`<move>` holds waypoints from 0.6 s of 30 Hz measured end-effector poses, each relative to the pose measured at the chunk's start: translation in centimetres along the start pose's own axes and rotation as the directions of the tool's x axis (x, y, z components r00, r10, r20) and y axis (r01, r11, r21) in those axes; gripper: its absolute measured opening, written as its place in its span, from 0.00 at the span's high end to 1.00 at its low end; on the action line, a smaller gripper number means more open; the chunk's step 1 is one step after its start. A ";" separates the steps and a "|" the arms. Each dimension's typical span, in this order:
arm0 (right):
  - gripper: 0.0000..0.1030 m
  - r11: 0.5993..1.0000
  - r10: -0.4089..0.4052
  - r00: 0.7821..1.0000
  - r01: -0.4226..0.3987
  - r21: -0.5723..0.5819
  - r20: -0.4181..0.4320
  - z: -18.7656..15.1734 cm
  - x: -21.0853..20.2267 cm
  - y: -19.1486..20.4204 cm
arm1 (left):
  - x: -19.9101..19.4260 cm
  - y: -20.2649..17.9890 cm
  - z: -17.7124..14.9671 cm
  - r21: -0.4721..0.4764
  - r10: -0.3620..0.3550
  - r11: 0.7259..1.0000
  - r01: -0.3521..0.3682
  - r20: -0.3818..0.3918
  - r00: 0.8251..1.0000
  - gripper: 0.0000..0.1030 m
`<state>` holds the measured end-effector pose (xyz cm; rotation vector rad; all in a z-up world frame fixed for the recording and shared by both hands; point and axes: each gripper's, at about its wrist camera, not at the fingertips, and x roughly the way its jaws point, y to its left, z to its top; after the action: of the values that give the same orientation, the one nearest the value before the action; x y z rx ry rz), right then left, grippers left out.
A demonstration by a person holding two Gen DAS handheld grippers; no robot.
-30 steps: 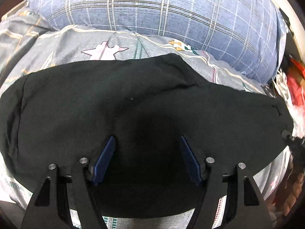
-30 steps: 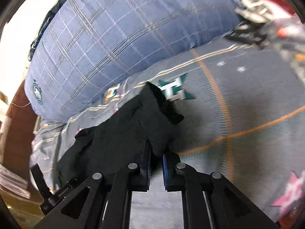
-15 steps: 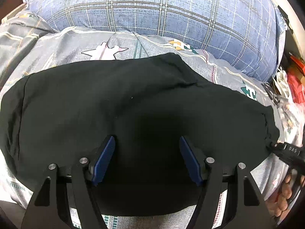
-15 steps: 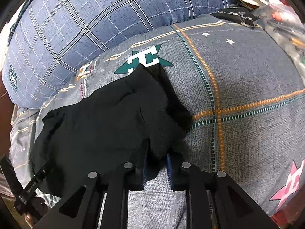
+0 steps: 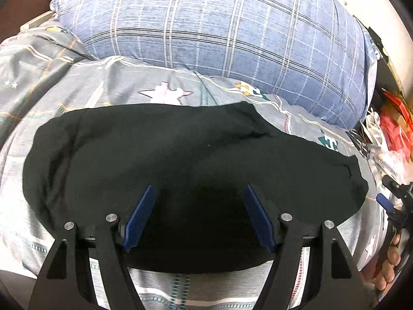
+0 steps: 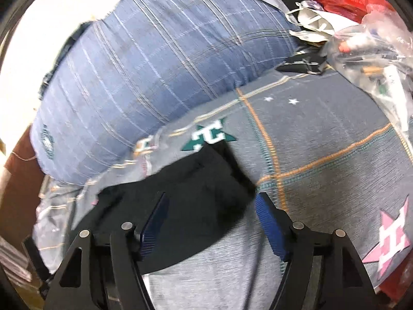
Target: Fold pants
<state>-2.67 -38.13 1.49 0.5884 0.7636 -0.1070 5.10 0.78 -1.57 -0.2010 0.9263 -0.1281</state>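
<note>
The black pants [image 5: 180, 160] lie flat across the grey patterned bedsheet [image 5: 77, 95], folded into a wide dark band. My left gripper [image 5: 198, 193] is open and empty, hovering over the near middle of the pants. In the right wrist view the pants' end [image 6: 201, 186] lies on the sheet under my right gripper [image 6: 211, 201], which is open with nothing between its blue pads. The right gripper also shows at the right edge of the left wrist view [image 5: 395, 201], just beyond the pants' right end.
A large blue plaid pillow [image 5: 219, 36] lies behind the pants. Plastic bags and red packaging [image 6: 361, 25] are piled at the bed's right side. The sheet [image 6: 322, 142] stretches right of the pants.
My right gripper has opened and let go of the pants' end, which now lies on the sheet. The left gripper stayed open and pulled back a little.
</note>
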 end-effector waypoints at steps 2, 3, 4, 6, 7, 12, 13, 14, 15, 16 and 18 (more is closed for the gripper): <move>0.30 0.999 0.024 1.000 -0.024 -0.034 -0.002 -0.1 0.2 1.3 | 0.1 0.6 0.2 -0.013 -0.003 1.000 0.003 -0.004 1.000 0.30; 0.30 0.998 0.020 1.000 -0.020 -0.062 -0.004 -0.2 0.4 2.1 | 0.2 0.9 0.2 -0.021 -0.006 1.000 0.006 -0.010 1.000 0.30; 0.30 0.997 0.010 1.000 -0.010 -0.078 -0.011 -0.2 0.8 2.6 | 0.4 1.3 0.3 -0.029 -0.010 1.000 0.010 -0.018 1.000 0.30; 0.31 0.997 -0.018 0.999 0.016 -0.076 -0.027 0.0 1.9 3.4 | 0.5 1.7 0.3 -0.038 -0.016 0.999 0.014 -0.029 0.999 0.30; 0.32 0.998 -0.021 0.999 0.018 -0.065 -0.040 0.5 2.4 3.5 | 0.5 1.7 0.2 -0.038 -0.016 0.999 0.015 -0.029 0.999 0.30; 0.31 0.984 -0.076 0.994 0.063 -0.164 -0.076 5.8 4.8 4.8 | 0.9 1.7 0.1 -0.019 -0.020 1.000 0.019 -0.047 0.999 0.30; 0.31 0.980 -0.079 0.992 0.060 -0.191 -0.094 6.5 5.7 4.7 | 1.0 1.5 0.1 -0.012 -0.015 1.000 0.014 -0.049 0.999 0.30; 0.32 0.979 -0.079 0.991 0.057 -0.197 -0.106 6.8 6.4 4.4 | 1.1 1.4 0.1 -0.006 -0.013 1.000 0.013 -0.051 0.999 0.30; 0.32 0.980 -0.079 0.989 0.053 -0.192 -0.128 6.9 7.2 3.8 | 1.1 1.3 0.2 -0.006 -0.018 1.000 0.017 -0.053 0.998 0.30; 0.33 0.983 -0.077 0.984 0.049 -0.175 -0.158 6.8 8.0 2.9 | 1.1 1.1 0.3 -0.007 -0.028 1.000 0.028 -0.056 0.998 0.30; 0.38 0.984 -0.109 0.975 0.079 -0.158 -0.193 6.7 8.8 1.7 | 1.1 0.6 0.5 -0.007 -0.043 0.999 0.043 -0.061 0.997 0.30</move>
<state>8.41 -39.28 0.18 0.4239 0.9879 -0.0774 6.17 1.24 -2.25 -0.2235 0.9839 -0.1721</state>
